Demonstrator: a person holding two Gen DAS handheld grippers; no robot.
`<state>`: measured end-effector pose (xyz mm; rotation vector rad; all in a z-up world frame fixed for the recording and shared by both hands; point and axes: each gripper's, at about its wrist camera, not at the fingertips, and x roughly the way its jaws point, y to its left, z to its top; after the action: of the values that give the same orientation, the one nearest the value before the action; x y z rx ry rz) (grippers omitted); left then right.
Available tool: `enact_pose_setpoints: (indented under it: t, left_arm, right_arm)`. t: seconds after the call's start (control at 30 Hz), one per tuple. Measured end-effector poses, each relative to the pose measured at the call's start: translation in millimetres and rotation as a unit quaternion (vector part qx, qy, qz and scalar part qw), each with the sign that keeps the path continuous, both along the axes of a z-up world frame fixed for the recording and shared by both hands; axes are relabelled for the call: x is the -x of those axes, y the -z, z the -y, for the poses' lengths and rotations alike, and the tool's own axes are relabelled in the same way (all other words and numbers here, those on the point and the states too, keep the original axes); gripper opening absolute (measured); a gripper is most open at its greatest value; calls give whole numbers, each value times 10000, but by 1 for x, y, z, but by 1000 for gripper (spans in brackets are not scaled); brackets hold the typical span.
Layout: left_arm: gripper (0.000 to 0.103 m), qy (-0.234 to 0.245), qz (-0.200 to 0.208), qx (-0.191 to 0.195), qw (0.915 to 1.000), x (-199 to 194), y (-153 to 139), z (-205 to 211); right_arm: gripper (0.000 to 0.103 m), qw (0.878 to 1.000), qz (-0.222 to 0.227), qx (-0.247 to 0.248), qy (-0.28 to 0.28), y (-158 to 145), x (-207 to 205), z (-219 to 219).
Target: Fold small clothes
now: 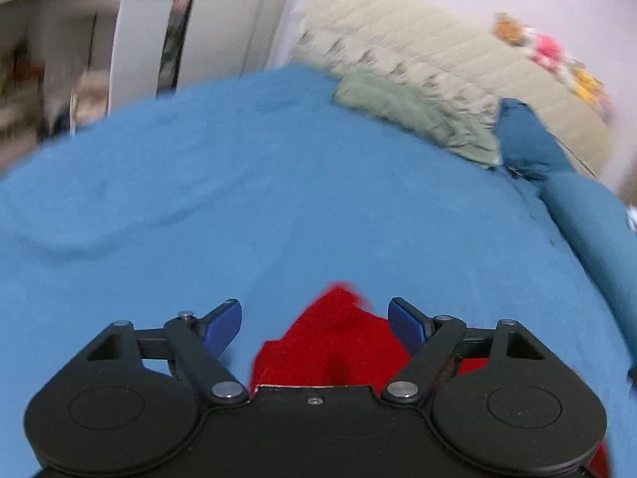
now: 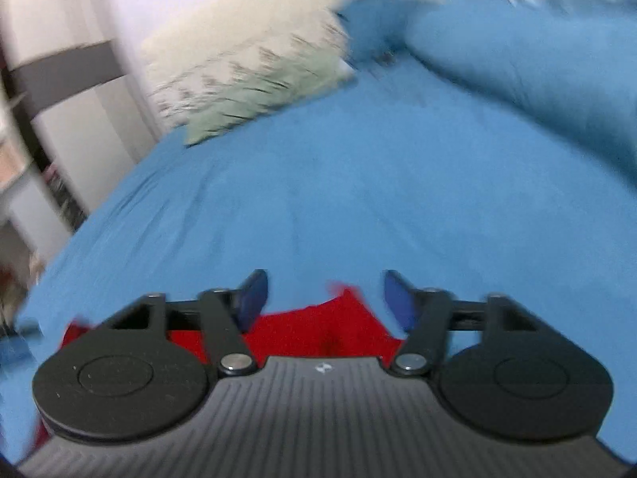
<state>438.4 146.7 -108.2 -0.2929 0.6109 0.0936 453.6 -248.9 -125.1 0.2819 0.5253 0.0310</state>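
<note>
On my left tongs point(image 1: 314, 320), the two blue fingers point(image 1: 223, 324) stand wide apart at the bottom middle of the frame, pressing on nothing. The red garment point(image 1: 334, 342) lies between them, low in the frame on the blue bedsheet point(image 1: 239, 199), with one pointed corner poking up past the fingertips. That corner looks lifted and loose. If I draw back carelessly, a finger could snag it and pull the layer out of place, and I judge the fold would then open up. Toward the upper right of this view a green folded cloth point(image 1: 418, 119) rests against a pale quilted cover point(image 1: 458, 63), well apart from my work, so it is no hazard.

On my right tongs point(image 2: 326, 302) the jaws are likewise spread, gripping nothing. The red garment point(image 2: 318, 330) sits between and under them at the bottom of the frame, and its red also shows at the lower left edge, under the tool body. Most of the garment is hidden beneath both tools, so I cannot tell whether the edges line up. The soft bedsheet point(image 2: 358, 179) could let the cloth creep or bunch when I press. The picture is blurred too, so if I reach for the next grip now I could catch the sheet along with the garment.
</note>
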Motion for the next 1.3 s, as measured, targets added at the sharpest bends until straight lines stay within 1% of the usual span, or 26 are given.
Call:
enact_pose_setpoints:
  t: [0.03, 0.07, 0.1, 0.13, 0.2, 0.23, 0.3, 0.33, 0.37, 0.43, 0.47, 0.57, 0.63, 0.73, 0.77, 0.83, 0.93, 1.0, 1.03, 1.1, 1.17, 1.23, 1.3]
  left_arm:
    - [84, 182, 62, -112, 9998, 19, 0, 2]
    - [84, 421, 84, -149, 9990, 36, 3, 5]
    - [84, 613, 31, -153, 9980, 49, 10, 7]
    - [84, 777, -76, -158, 9968, 58, 18, 10]
    - [84, 998, -333, -254, 9941, 70, 40, 18]
    - [84, 1007, -492, -342, 9931, 71, 51, 19]
    - [84, 1017, -762, -409, 9910, 72, 72, 18]
    - [84, 1041, -697, -493, 9909, 74, 77, 17]
    - [84, 1031, -656, -565, 9909, 75, 78, 18]
    - [87, 1020, -733, -680, 9897, 76, 79, 25]
    - [88, 1018, -783, -726, 9891, 73, 78, 28]
    - [93, 947, -925, -668, 9889, 65, 74, 28]
    - [96, 921, -1048, -640, 9881, 62, 75, 25]
    - [96, 835, -1244, -721, 9861, 62, 62, 29]
    - [96, 814, -1227, -746, 9863, 64, 54, 30]
    - [97, 917, -973, -835, 9875, 77, 32, 38]
    - [102, 1242, -809, -1038, 9835, 89, 3, 62]
    - [103, 1501, -723, -1035, 9806, 92, -11, 81]
    - [103, 1604, -703, -973, 9797, 91, -15, 92]
    - [103, 1758, -707, -814, 9785, 86, -17, 112]
    - [103, 1891, -844, -756, 9754, 78, -9, 135]
    - [103, 2022, -1069, -765, 9705, 69, 5, 149]
    - [103, 2085, -1256, -897, 9658, 63, 22, 164]
  right_arm:
    - [83, 9995, 79, 198, -237, -2, 16, -9]
    - [83, 9987, 70, 283, -422, -1, 30, -17]
    - [84, 9977, 47, 268, -615, 4, 45, -24]
    - [84, 9967, -40, 235, -781, 11, 54, -30]
    - [84, 9951, -306, 249, -907, 30, 66, -39]
    - [84, 9945, -458, 280, -902, 42, 68, -41]
    - [84, 9947, -733, 286, -654, 62, 70, -41]
    - [83, 9952, -832, 183, -489, 72, 69, -37]
    - [83, 9964, -764, 12, -368, 78, 71, -33]
    - [83, 9975, -655, -235, -134, 82, 74, -32]
    - [83, 9977, -652, -201, -63, 81, 73, -35]
    - [84, 9974, -725, 7, 29, 81, 65, -44]
    - [84, 9966, -823, -18, 27, 79, 65, -41]
    - [84, 9954, -950, -134, -27, 61, 65, -34]
    - [84, 9961, -856, -192, -29, 52, 72, -29]
    - [85, 9984, -521, -207, -105, 26, 83, -22]
    - [90, 9994, -300, 97, -111, -9, 106, -12]
    - [93, 9992, -229, 305, -120, -24, 119, -5]
    - [93, 9989, -235, 393, -102, -28, 125, -1]
    - [93, 9982, -332, 490, -77, -27, 134, 7]
    - [93, 9973, -483, 551, -45, -17, 144, 12]
    - [93, 9961, -660, 577, 21, -4, 148, 13]
    - [92, 9955, -765, 562, 3, 11, 152, 13]
